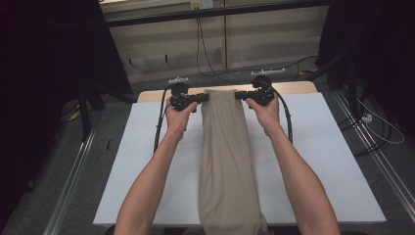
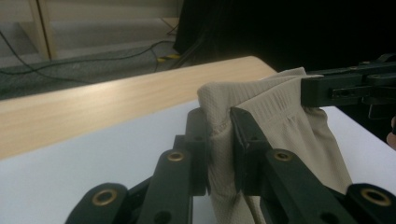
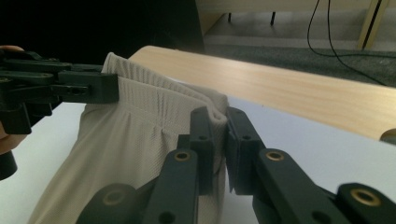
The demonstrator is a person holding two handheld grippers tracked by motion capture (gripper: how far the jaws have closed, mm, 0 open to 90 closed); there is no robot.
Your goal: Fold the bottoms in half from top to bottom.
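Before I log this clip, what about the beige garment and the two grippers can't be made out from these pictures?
- Beige garment: its near end is cut off by the bottom edge of the high view, so its full length and type are unclear.
- Ribbed band: the part pinched by the left gripper is hidden between its jaws in the left gripper view.
- Likewise at the right gripper in the right gripper view.
- Table: a white sheet covers most of it.

Dim, even light — dark corners.
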